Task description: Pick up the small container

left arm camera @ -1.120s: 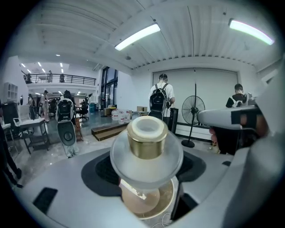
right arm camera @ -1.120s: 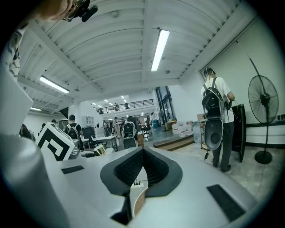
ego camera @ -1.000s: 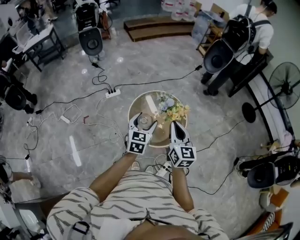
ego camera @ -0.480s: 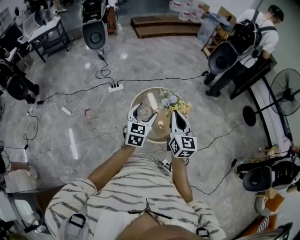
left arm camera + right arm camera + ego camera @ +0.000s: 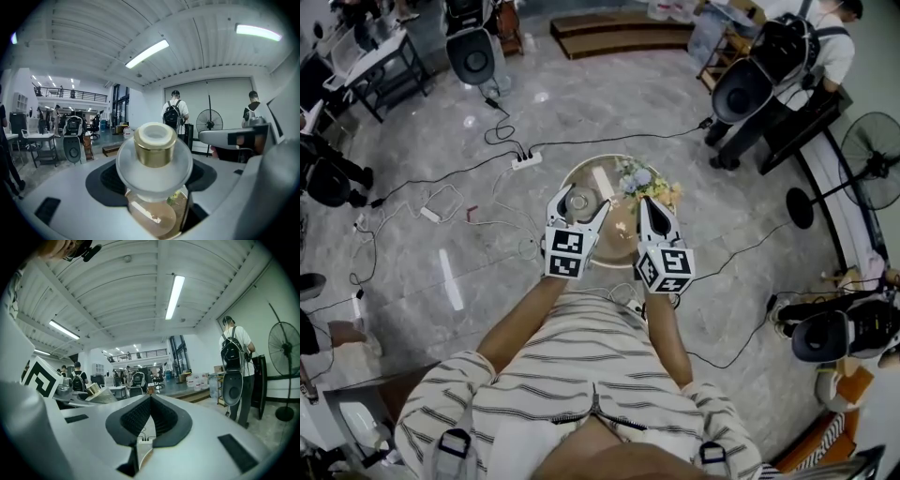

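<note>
Marble-floored hall, round worktop (image 5: 620, 247) below.
Left tongs (image 5: 580, 201) clasp the small container (image 5: 153, 161), jaws wide; right tongs (image 5: 150, 402) pressed together, empty.

No readable text, label, brand, number or sign anywhere. Only black-and-white square code patterns, no letters or digits: one on left marker cube (image 5: 565, 253) behind left gripper (image 5: 579, 204), at 8 o'clock from frame centre in head view; another on right marker cube (image 5: 666, 269) behind right gripper (image 5: 643, 202), at 4 o'clock. Part of one such pattern visible at 9 o'clock in right gripper view.
</note>
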`<move>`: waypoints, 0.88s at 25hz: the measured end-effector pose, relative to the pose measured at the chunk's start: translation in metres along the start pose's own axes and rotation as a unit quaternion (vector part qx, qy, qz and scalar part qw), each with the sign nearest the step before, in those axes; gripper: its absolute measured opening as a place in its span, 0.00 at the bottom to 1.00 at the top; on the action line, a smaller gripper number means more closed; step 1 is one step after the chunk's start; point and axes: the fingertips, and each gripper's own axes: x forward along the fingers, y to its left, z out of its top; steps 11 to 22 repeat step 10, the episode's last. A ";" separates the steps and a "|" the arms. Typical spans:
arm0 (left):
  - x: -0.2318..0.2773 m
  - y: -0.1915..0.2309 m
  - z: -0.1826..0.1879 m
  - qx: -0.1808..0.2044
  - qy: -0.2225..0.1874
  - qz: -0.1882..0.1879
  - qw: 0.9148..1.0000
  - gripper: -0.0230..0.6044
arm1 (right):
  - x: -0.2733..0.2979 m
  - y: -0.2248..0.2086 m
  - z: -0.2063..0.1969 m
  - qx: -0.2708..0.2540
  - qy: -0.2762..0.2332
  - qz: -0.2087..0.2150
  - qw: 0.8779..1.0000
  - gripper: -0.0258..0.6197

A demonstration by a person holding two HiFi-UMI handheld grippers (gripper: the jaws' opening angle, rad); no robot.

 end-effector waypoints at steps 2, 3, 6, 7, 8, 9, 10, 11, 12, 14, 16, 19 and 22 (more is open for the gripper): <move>-0.001 0.001 0.002 -0.001 -0.004 0.000 1.000 0.56 | 0.001 0.000 0.000 -0.001 0.001 0.000 1.000 0.05; -0.001 0.000 0.003 -0.001 -0.005 -0.001 1.000 0.56 | 0.001 -0.001 0.000 -0.001 0.001 0.000 1.000 0.05; 0.001 -0.001 0.003 -0.001 -0.004 -0.002 1.000 0.56 | 0.003 -0.003 -0.001 -0.002 0.005 0.001 1.000 0.05; 0.001 -0.002 0.003 -0.001 -0.004 -0.002 1.000 0.56 | 0.003 -0.003 -0.002 -0.003 0.006 0.001 1.000 0.05; 0.002 -0.002 0.002 -0.001 -0.004 -0.002 1.000 0.56 | 0.003 -0.003 -0.002 -0.003 0.006 0.001 1.000 0.05; 0.002 -0.002 0.002 -0.001 -0.004 -0.002 1.000 0.56 | 0.004 -0.004 -0.002 -0.004 0.007 0.002 1.000 0.05; 0.002 -0.002 0.002 -0.001 -0.004 -0.002 1.000 0.56 | 0.005 -0.004 -0.003 -0.004 0.007 0.002 1.000 0.05; 0.002 -0.002 0.002 -0.001 -0.004 -0.002 1.000 0.56 | 0.005 -0.004 -0.003 -0.004 0.007 0.002 1.000 0.05; 0.002 -0.002 0.002 -0.001 -0.004 -0.002 1.000 0.56 | 0.005 -0.004 -0.003 -0.004 0.007 0.002 1.000 0.05; 0.002 -0.002 0.002 -0.001 -0.004 -0.002 1.000 0.56 | 0.005 -0.004 -0.003 -0.004 0.007 0.002 1.000 0.05; 0.002 -0.002 0.002 -0.001 -0.004 -0.002 1.000 0.56 | 0.005 -0.004 -0.003 -0.004 0.007 0.002 1.000 0.05; 0.002 -0.002 0.002 -0.001 -0.004 -0.002 1.000 0.56 | 0.005 -0.004 -0.003 -0.004 0.007 0.002 1.000 0.05; 0.002 -0.002 0.002 -0.001 -0.004 -0.002 1.000 0.56 | 0.005 -0.004 -0.003 -0.004 0.007 0.002 1.000 0.05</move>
